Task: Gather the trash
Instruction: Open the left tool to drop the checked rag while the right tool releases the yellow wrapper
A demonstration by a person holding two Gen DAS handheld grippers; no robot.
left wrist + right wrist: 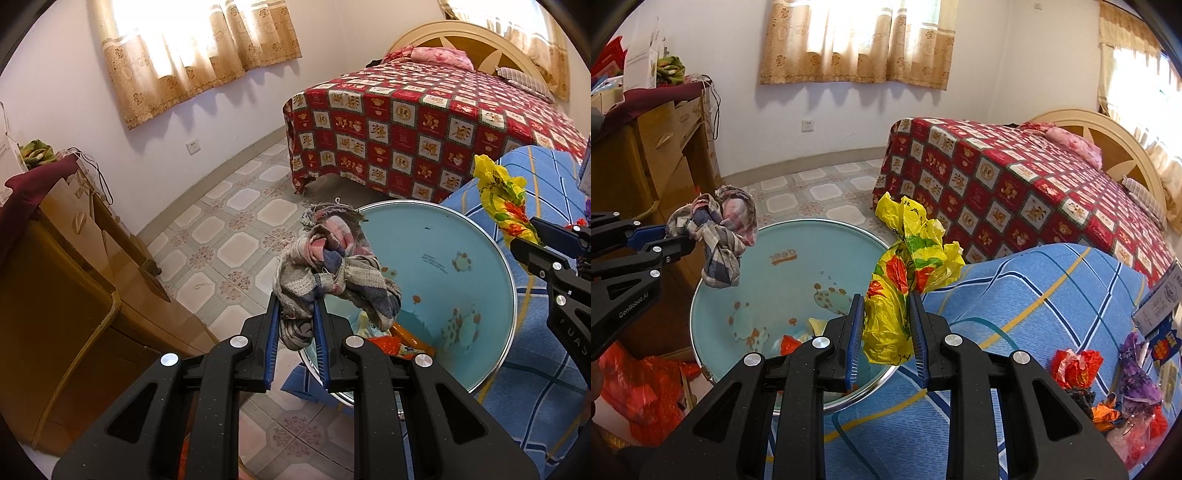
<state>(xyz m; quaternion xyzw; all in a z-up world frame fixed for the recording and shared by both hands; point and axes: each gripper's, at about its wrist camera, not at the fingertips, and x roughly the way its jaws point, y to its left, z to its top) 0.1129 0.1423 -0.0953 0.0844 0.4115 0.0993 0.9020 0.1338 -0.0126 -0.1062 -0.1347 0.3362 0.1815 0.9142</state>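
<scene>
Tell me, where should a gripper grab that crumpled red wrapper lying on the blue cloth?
Probably the red wrapper's puffed-up top, coming straight down from above. It lies loose on the blue cloth, crumpled into raised folds, so jaws closing across that bunch should catch it. The purple trash crowds its right side.

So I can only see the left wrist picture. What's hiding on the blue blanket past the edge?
Observer: The right wrist view shows a heap of crumpled wrappers, red, purple and orange, lying on the blue blanket.
Operator: Is there anything on the floor by the bin?
Observer: Yes, a red plastic bag lies on the floor left of the bin, beside the wooden cabinet.
Operator: Does the bin have words on it?
Observer: Yes, the inside wall has the word "deer", seen upside down.
Operator: Is the yellow bag really held?
Observer: Yes, the right gripper has its jaws pressed on the yellow bag.
</scene>
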